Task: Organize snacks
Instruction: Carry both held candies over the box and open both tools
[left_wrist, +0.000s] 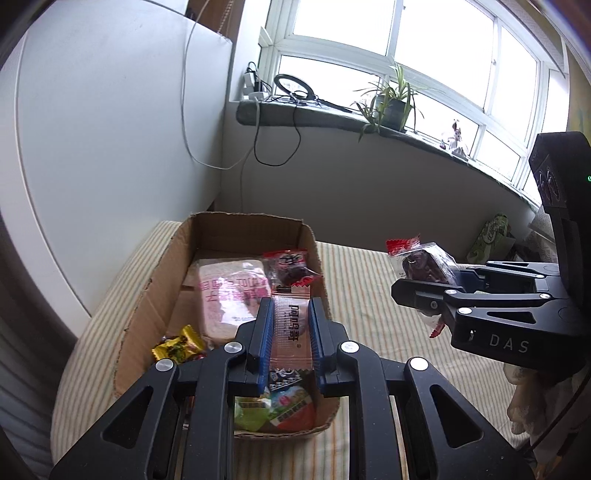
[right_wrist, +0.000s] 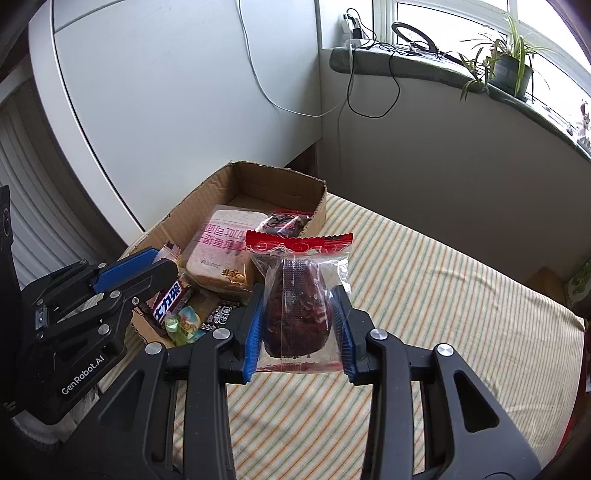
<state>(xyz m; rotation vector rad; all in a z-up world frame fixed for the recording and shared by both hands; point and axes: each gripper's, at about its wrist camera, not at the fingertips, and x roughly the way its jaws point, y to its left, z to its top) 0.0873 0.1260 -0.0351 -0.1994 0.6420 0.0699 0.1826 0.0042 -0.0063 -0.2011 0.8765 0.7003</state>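
Note:
An open cardboard box (left_wrist: 243, 221) (right_wrist: 280, 175) sits on a striped cloth surface (left_wrist: 369, 295) (right_wrist: 443, 295). It holds a bread packet (left_wrist: 229, 295) (right_wrist: 218, 251) with pink print, a dark red snack packet (left_wrist: 288, 266) (right_wrist: 282, 221), a yellow candy (left_wrist: 177, 345), a chocolate bar (right_wrist: 170, 299) and green jelly cups (left_wrist: 273, 410) (right_wrist: 184, 325). My left gripper (left_wrist: 290, 306) (right_wrist: 162, 260) hangs over the box, shut on a thin bar in a clear orange wrapper (left_wrist: 291, 332). Right of the box, above the cloth, my right gripper (right_wrist: 300, 295) (left_wrist: 428, 280) is shut on a clear packet with a red top (right_wrist: 295, 314) (left_wrist: 421, 262).
A white cabinet (left_wrist: 110, 147) stands close behind the box on the left. The wall under a window sill (left_wrist: 332, 114) with a potted plant (left_wrist: 391, 107) and dangling cables borders the far side. A green packet (left_wrist: 491, 236) lies at the far right.

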